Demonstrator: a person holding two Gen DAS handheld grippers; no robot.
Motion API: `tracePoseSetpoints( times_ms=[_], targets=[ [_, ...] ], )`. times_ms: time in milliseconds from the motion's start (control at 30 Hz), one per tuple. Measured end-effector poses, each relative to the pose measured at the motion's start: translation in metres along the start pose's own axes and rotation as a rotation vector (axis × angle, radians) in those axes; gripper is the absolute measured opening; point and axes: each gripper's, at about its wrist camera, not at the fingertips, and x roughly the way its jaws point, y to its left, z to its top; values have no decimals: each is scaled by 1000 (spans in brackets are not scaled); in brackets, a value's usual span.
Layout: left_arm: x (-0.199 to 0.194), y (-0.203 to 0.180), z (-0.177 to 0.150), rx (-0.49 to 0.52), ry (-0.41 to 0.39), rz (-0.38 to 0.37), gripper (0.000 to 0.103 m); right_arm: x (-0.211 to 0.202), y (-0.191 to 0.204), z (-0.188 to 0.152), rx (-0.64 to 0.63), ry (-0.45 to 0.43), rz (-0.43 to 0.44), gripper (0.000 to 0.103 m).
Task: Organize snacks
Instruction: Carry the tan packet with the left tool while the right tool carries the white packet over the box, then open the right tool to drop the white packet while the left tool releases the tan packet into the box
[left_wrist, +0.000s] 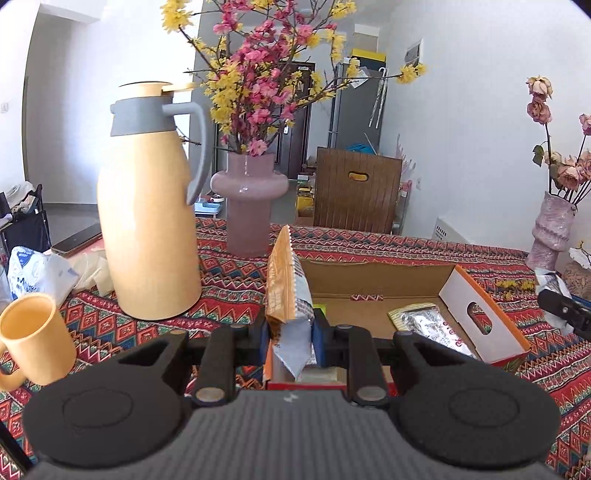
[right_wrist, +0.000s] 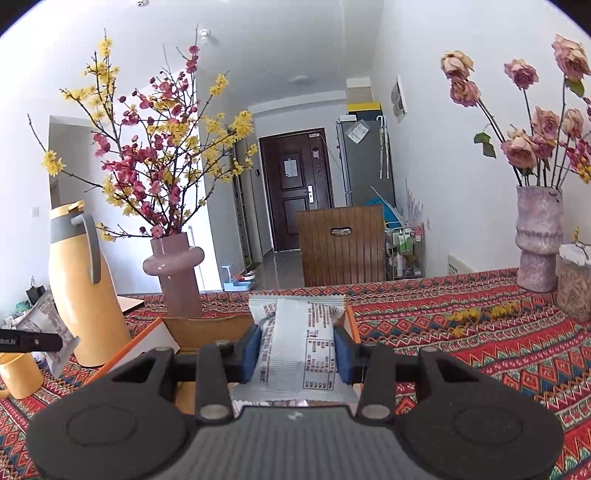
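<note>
1. Left gripper (left_wrist: 293, 338): its blue pads are closed on the lower part of an orange-and-white snack packet (left_wrist: 286, 288), which stands upright between them, serrated top seal uppermost, above the near-left corner of the open cardboard box (left_wrist: 373, 275).
2. Right gripper (right_wrist: 297, 352): its jaws clamp a white snack bar wrapper (right_wrist: 295, 332) across its width, the printed panel facing the camera; the wrapper hangs over the near part of the same box, whose orange-edged wall (right_wrist: 146, 341) shows at the left.
3. Box contents: one silver foil packet (left_wrist: 428, 321) lies flat on the box floor at the right, beside the flap with the handle cut-out (left_wrist: 480, 314).
4. Handling: both packets appear light, soft and crinkly; the film is probably slippery and the contents may crush, so a gentle hold across the body or on the flat sealed end suits them best.
5. Surroundings: a yellow thermos jug (left_wrist: 147, 206) and a yellow mug (left_wrist: 35, 332) stand to the left on the patterned tablecloth (left_wrist: 229, 273), with a mauve flower vase (left_wrist: 249, 206) beyond; whether the held packets touch the box cannot be told.
</note>
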Motion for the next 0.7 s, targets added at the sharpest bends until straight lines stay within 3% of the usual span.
tracePoseSetpoints(
  times_ms=[367, 700],
  targets=[
    [27, -26, 14, 1, -16, -23, 23, 52, 25, 14, -44, 43, 20, 41],
    [92, -23, -4, -7, 8, 57, 23, 91, 22, -9, -25, 101, 0, 41]
  ],
)
